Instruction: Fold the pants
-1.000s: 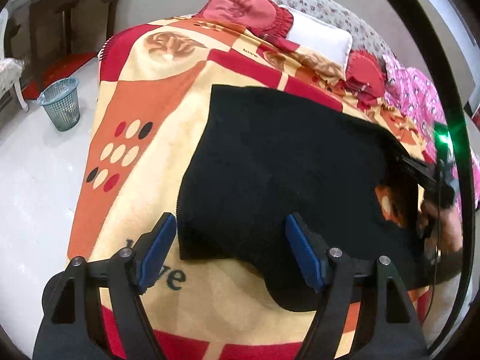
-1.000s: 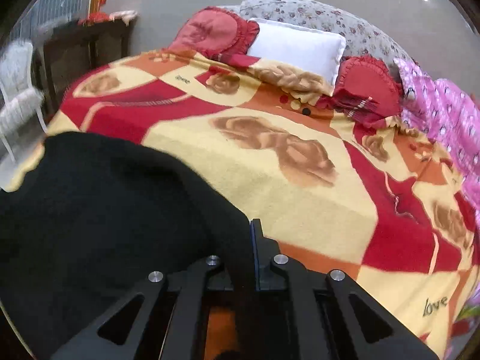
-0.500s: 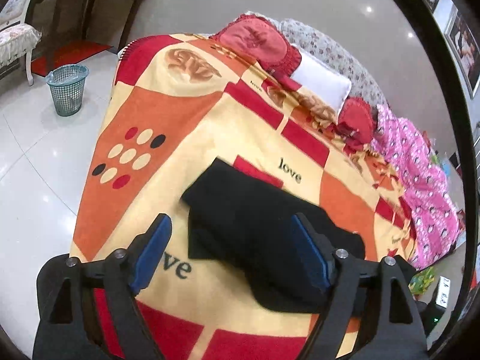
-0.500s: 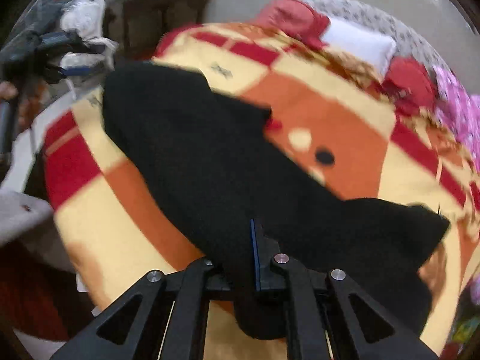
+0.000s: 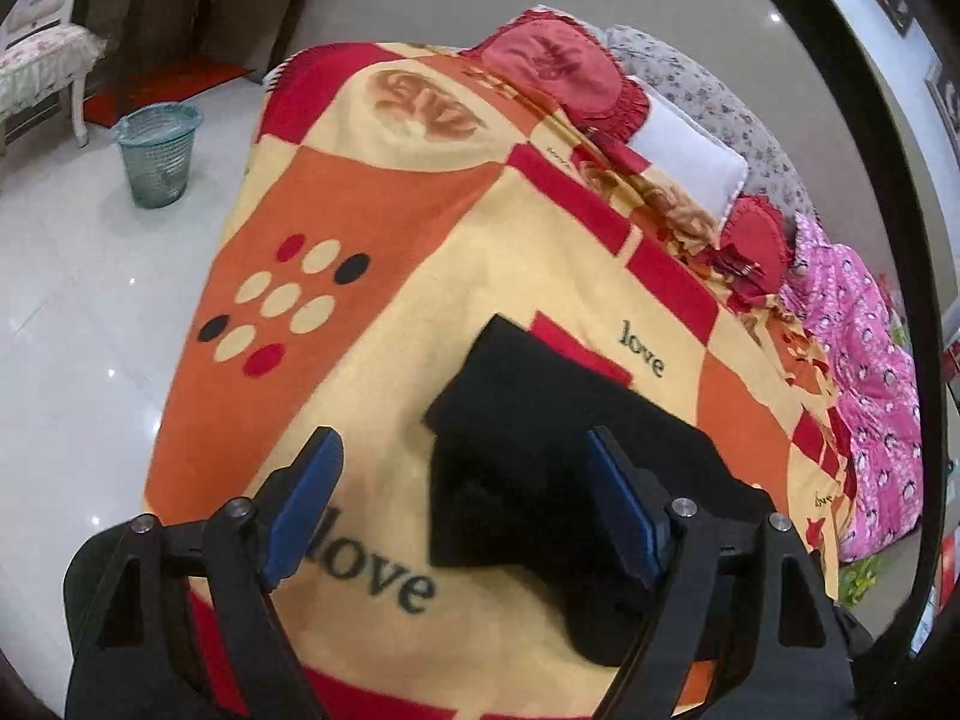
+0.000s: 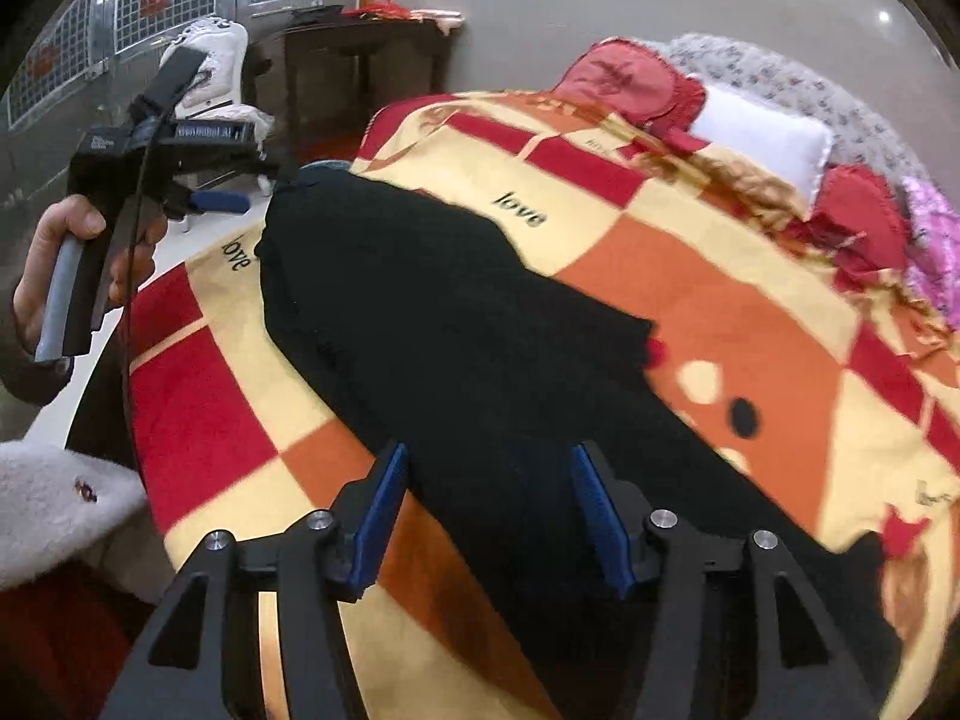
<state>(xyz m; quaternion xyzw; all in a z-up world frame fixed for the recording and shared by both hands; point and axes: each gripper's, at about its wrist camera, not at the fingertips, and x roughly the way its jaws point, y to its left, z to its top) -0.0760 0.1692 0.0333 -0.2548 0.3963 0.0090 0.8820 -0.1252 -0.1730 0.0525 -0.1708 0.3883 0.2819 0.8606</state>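
The black pants point(image 5: 540, 450) lie folded in a thick stack on the patterned blanket point(image 5: 384, 228) near the bed's foot. In the right wrist view the pants point(image 6: 456, 336) stretch as a long dark band across the blanket point(image 6: 750, 300). My left gripper point(image 5: 462, 498) is open and empty above the stack's near edge. My right gripper point(image 6: 489, 510) is open with the cloth lying below, between its blue pads, not gripped. The left gripper point(image 6: 198, 192) also shows in the right wrist view, held in a hand at the bed's far corner.
Red cushions point(image 5: 558, 66) and a white pillow point(image 5: 690, 156) lie at the bed's head, with a pink quilt point(image 5: 864, 396) on the right side. A teal waste basket point(image 5: 157, 153) and a chair point(image 5: 42, 66) stand on the white floor left of the bed. A dark table point(image 6: 366, 66) stands by the wall.
My right gripper was shut on the pants, carried the cloth across into a fold, and has opened and let go. My left gripper has pulled back and stayed open.
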